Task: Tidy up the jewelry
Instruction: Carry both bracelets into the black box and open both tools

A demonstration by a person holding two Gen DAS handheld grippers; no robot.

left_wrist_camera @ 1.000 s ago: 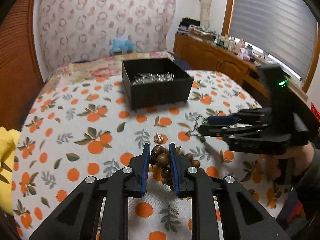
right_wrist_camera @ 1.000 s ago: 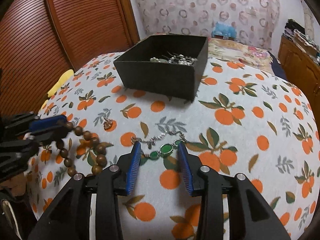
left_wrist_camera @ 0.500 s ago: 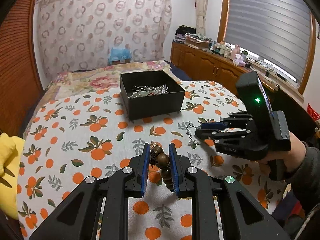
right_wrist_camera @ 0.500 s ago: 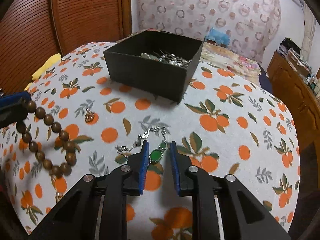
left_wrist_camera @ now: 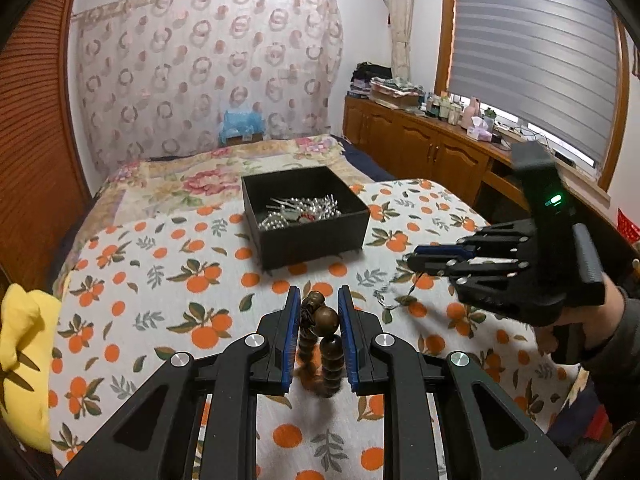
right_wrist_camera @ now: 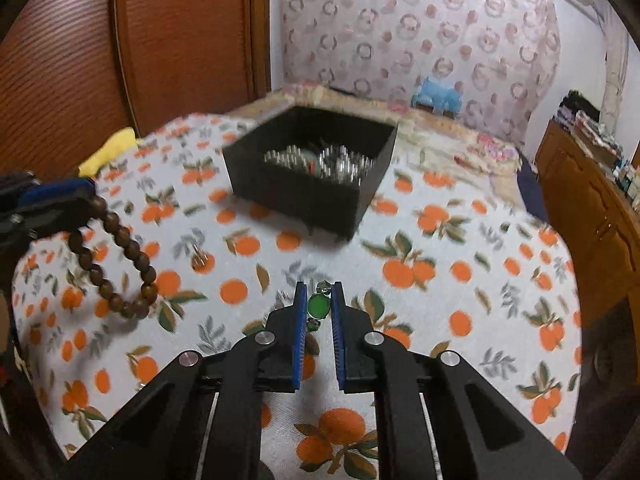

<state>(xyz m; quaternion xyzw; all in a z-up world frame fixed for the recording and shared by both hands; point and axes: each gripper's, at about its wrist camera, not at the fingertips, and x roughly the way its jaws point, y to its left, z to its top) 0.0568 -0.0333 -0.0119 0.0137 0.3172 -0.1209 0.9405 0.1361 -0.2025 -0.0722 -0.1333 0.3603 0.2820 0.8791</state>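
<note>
My left gripper is shut on a brown wooden bead bracelet and holds it above the table; its loop hangs below the gripper in the right wrist view. My right gripper is shut on a green-stone silver necklace, lifted off the cloth; its chain dangles in the left wrist view. A black box with silver jewelry inside stands on the table ahead of both grippers, also in the right wrist view.
The table has an orange-print cloth. A small charm lies on it left of the right gripper. A yellow cloth sits at the left edge. A bed and a wooden cabinet stand behind.
Both grippers have risen from the table. The right gripper closed on the green necklace and lifted it. The left gripper lifted the bead bracelet, which now hangs free.
</note>
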